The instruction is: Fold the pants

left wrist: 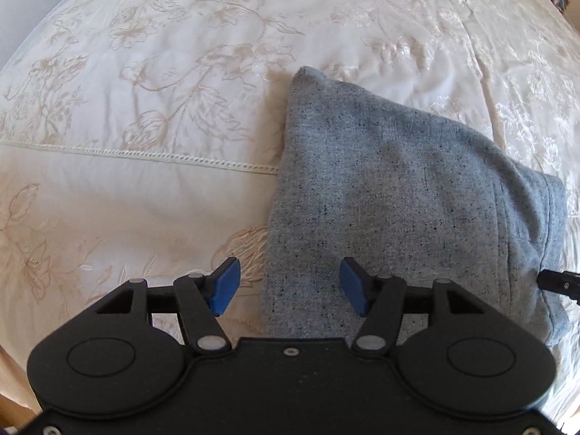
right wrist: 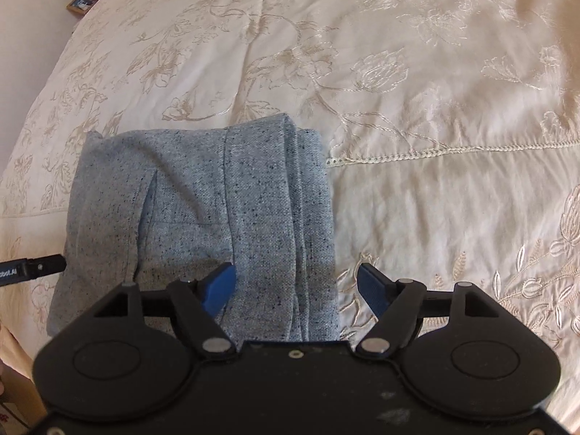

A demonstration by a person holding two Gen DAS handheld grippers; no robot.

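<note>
Embroidered bedspread (left wrist: 145,188) under folded grey pants (right wrist: 203,210); left tongs (left wrist: 288,286), right tongs (right wrist: 297,290) released, empty. Probably done; next, withdrawing.

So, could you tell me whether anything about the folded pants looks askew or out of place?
Slightly: the pants lie folded on the bedspread, but the layers at the right edge are staggered rather than flush. Nothing else stands out.

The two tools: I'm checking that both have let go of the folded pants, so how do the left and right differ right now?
The left tool straddles the left edge of the folded grey speckled fabric pants; the right tool straddles their right, layered edge. The right tool's jaws stand wider than the left's. Both are open, pointing down over the cream embroidered bedspread, gripping nothing.
</note>
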